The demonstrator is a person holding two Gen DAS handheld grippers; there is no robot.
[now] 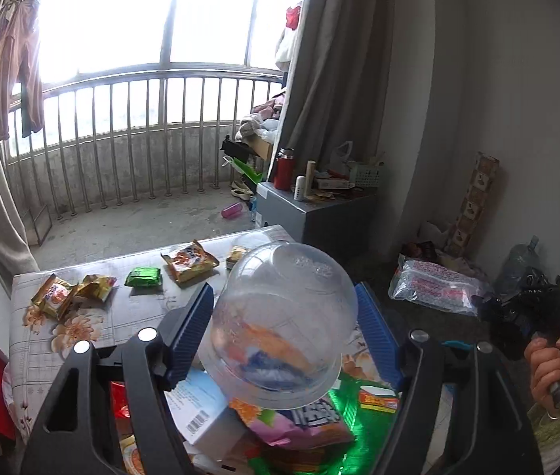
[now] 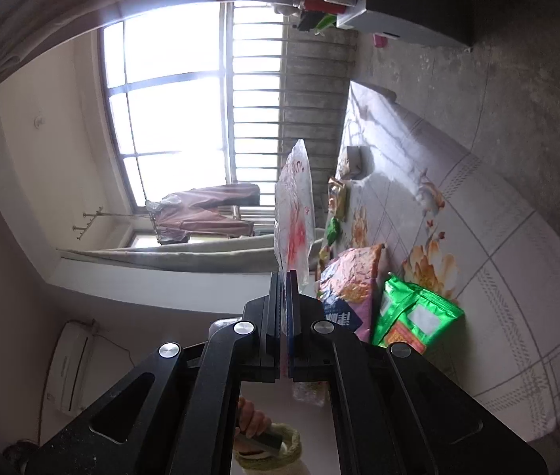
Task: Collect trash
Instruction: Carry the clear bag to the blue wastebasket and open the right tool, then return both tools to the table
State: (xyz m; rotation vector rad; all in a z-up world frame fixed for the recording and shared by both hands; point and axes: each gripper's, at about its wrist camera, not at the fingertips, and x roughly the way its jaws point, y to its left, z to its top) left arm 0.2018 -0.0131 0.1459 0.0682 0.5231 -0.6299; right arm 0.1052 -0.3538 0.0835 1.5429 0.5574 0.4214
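Observation:
My left gripper (image 1: 286, 308) is shut on a clear plastic bowl (image 1: 284, 320), held upside down and tilted above a pile of wrappers. Its blue pads (image 1: 193, 328) press the bowl's sides. Below lie a green packet (image 1: 355, 419), a pink-purple snack bag (image 1: 300, 427) and a white box (image 1: 200, 411). My right gripper (image 2: 287, 277) is shut on a clear plastic bag with red print (image 2: 294, 206), held off the table; this view is rolled sideways. The snack bag (image 2: 349, 281) and green packet (image 2: 414, 316) show there too. The right gripper also shows in the left wrist view (image 1: 525, 316), holding the bag (image 1: 434, 285).
The table with a floral cloth (image 1: 82, 316) carries several gold-orange wrappers (image 1: 191, 263) and a small green packet (image 1: 143, 277). A grey cabinet (image 1: 311, 213) with a red flask stands behind. Balcony railing, curtains and floor clutter lie beyond.

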